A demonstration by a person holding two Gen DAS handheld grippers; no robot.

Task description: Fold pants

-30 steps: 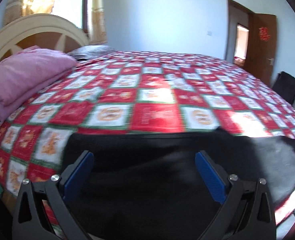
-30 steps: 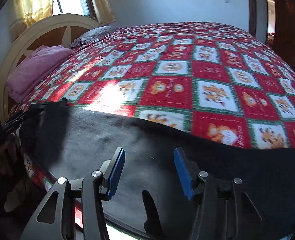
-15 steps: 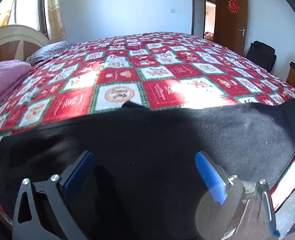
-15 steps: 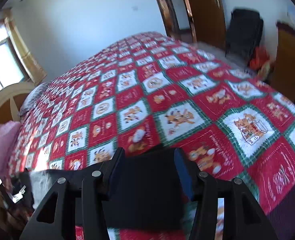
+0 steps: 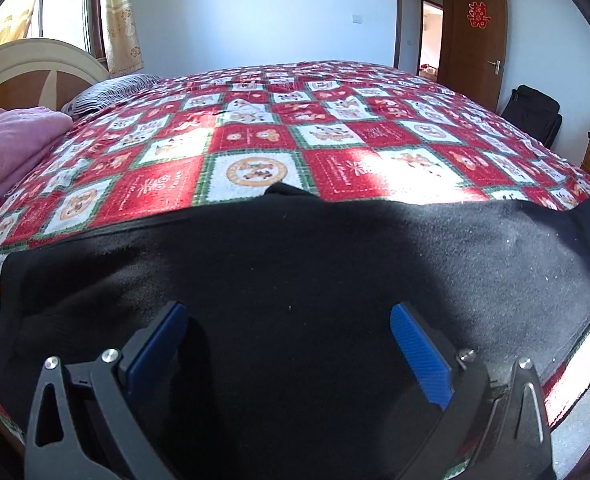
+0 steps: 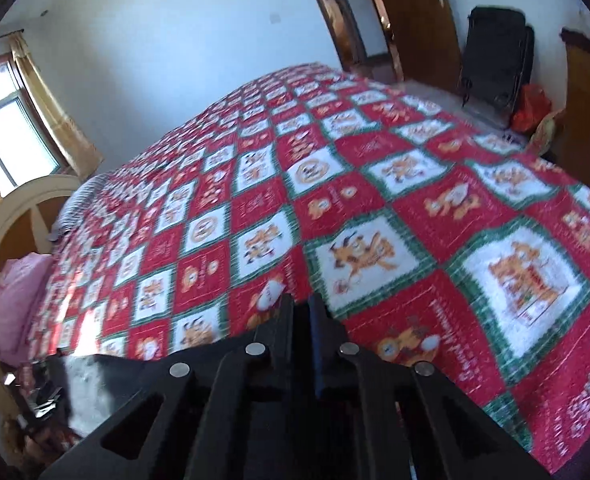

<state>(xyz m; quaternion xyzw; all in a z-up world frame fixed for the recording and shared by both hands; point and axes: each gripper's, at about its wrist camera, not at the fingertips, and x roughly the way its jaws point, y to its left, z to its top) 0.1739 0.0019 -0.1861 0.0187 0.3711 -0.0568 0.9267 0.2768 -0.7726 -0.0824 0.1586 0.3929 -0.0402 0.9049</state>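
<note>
Black pants (image 5: 295,272) lie spread along the near edge of the bed, over the red, white and green patchwork quilt (image 5: 335,168). My left gripper (image 5: 289,308) hovers just above the middle of the pants, open, with its blue pads (image 5: 419,356) wide apart and only flat cloth under them. In the right wrist view my right gripper (image 6: 301,312) is shut at the end of the pants, where a thin dark strip of cloth shows between its pads. The remaining part of the pants (image 6: 95,372) trails off to the lower left, mostly hidden behind the gripper body.
A folded pink blanket (image 5: 7,148), a striped pillow (image 5: 107,92) and a cream headboard (image 5: 35,60) are on the left. A brown door (image 5: 475,36), a black suitcase (image 6: 495,56), a red bag (image 6: 531,108) and a wooden cabinet (image 6: 587,120) stand beyond the bed's foot.
The right gripper travelled along the pants to their end, rolled, and its jaws went from open to shut. The left gripper shifted away from the headboard, then stayed still, open.
</note>
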